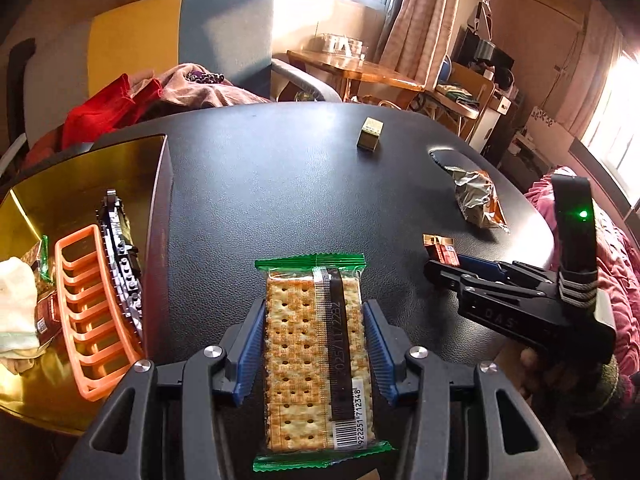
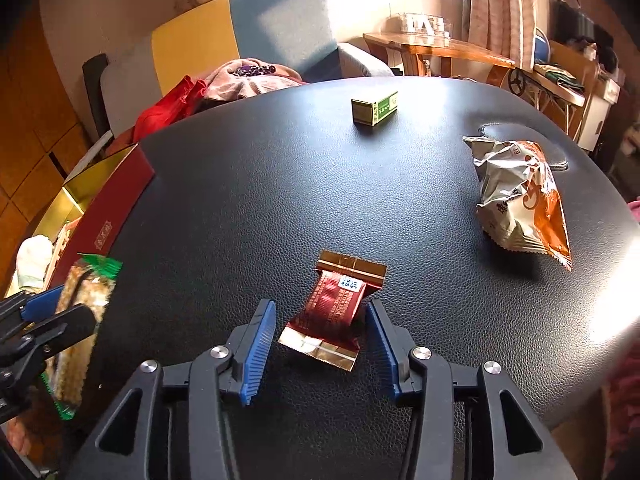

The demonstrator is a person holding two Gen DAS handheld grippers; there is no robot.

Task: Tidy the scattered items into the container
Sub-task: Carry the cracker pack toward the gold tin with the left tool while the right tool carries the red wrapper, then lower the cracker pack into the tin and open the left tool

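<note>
My left gripper (image 1: 315, 306) is shut on a green-edged cracker packet (image 1: 292, 340), held lengthwise between its blue pads just above the black table (image 1: 280, 184). To its left stands the open red box with a gold lining (image 1: 80, 168). In the right wrist view, my right gripper (image 2: 320, 314) is open. A red and gold snack packet (image 2: 334, 308) lies flat on the table between its pads. The left pad stands clear of the packet; the right pad is at its edge. The left gripper (image 2: 60, 310) with the crackers (image 2: 86, 292) shows at the far left.
The box holds an orange slotted rack (image 1: 92, 312), a black toothed piece (image 1: 120, 256), a white cloth (image 1: 16, 300) and small packets. A small green and gold box (image 2: 374, 110) sits far back on the table. A crumpled silver and orange bag (image 2: 520, 200) lies at the right.
</note>
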